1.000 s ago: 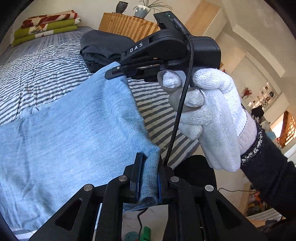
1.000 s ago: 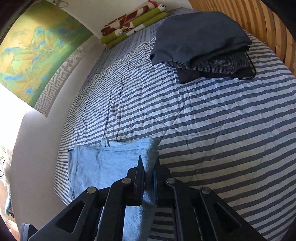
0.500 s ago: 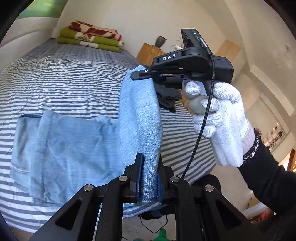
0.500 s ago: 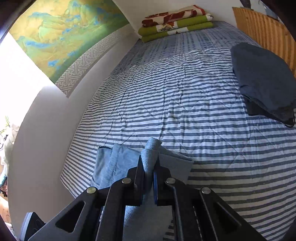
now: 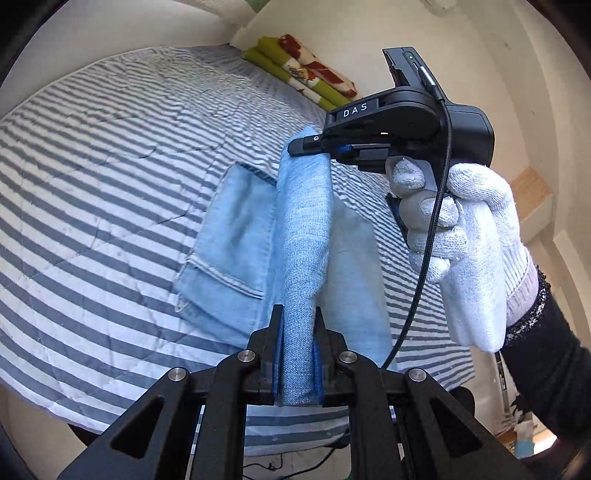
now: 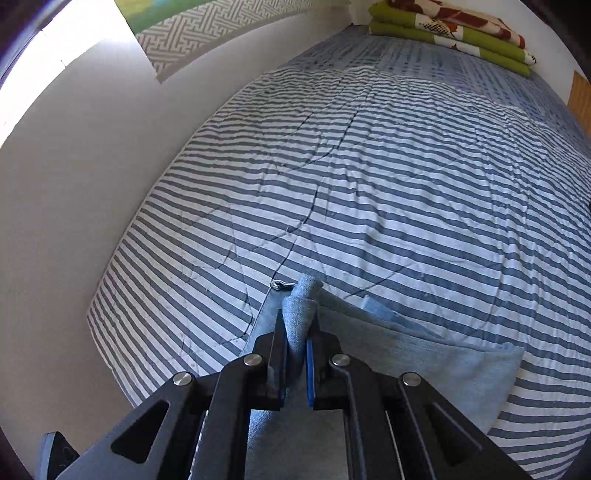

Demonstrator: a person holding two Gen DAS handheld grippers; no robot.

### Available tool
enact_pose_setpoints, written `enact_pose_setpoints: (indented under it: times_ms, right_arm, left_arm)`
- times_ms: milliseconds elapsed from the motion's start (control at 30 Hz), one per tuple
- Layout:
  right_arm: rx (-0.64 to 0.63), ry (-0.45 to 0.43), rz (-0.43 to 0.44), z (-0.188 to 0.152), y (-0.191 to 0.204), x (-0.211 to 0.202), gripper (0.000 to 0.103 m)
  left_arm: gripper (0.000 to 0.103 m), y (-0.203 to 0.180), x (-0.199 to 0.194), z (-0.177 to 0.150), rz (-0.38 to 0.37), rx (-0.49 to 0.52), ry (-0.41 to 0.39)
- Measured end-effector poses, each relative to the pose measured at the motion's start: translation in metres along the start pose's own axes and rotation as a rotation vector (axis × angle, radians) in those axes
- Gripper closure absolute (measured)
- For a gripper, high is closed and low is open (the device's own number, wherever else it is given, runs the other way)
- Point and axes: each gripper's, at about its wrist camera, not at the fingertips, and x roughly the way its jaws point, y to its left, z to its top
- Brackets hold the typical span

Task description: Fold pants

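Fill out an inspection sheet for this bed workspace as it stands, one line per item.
Surface: striped quilt, wrinkled, on the bed.
Job's things: light blue jeans, part lying on the quilt, one fold lifted between both grippers.
Clutter: folded green and red blankets at the far end.
Grippers: left gripper shut on the jeans; right gripper shut on the jeans, held by a white-gloved hand.
Cables: black cable hanging from the right gripper's handle.
Surroundings: white wall beside the bed, patterned wall hanging above.
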Motion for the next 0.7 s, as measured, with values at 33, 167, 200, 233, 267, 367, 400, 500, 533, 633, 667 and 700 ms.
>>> enact_pose_setpoints:
  times_ms: [33,167,200,233,267,367,400,500,533,633,667,700]
  right_arm:
    - [-0.006,0.015,-0.021,0.002,0.007,0.012,0.096]
    - [-0.019,0.071,-0.079,0.008,0.017,0.053,0.096]
    - [-0.020,0.084,-0.086,0.009,0.017,0.060,0.096]
    - [-0.023,0.096,-0.091,0.008,0.017,0.066,0.096]
    - [-0.034,0.106,-0.095,0.008,0.018,0.070,0.095]
    - [-0.053,0.120,-0.066,0.011,0.018,0.073,0.084]
    - [-0.048,0.116,-0.031,0.013,0.017,0.070,0.081]
    - [-0.015,0.051,0.104,0.018,0.008,0.044,0.079]
    - [-0.008,0.021,0.143,0.020,0.003,0.030,0.079]
    - [0.007,-0.065,0.196,0.014,-0.020,-0.014,0.077]
    - [0.010,-0.088,0.202,0.007,-0.031,-0.028,0.076]
    - [0.015,-0.112,0.203,0.002,-0.041,-0.039,0.076]
  left_arm:
    - [0.090,0.010,0.003,0.001,0.000,-0.014,0.000]
    - [0.090,0.039,0.013,-0.003,-0.002,-0.059,0.010]
    - [0.090,0.042,0.015,-0.004,0.006,-0.056,0.014]
    - [0.090,0.044,0.016,-0.004,0.016,-0.048,0.018]
    - [0.090,0.045,0.017,-0.004,0.026,-0.037,0.022]
    - [0.087,0.043,0.018,-0.007,0.044,-0.028,0.027]
    - [0.082,0.043,0.016,-0.007,0.059,-0.034,0.024]
    - [0.055,0.044,0.006,-0.005,0.110,-0.072,0.003]
    - [0.055,0.044,-0.002,-0.003,0.123,-0.073,-0.024]
    - [0.055,0.031,-0.015,0.006,0.126,-0.027,-0.067]
    - [0.055,0.025,-0.016,0.011,0.129,-0.008,-0.071]
    - [0.055,0.020,-0.013,0.019,0.131,0.012,-0.071]
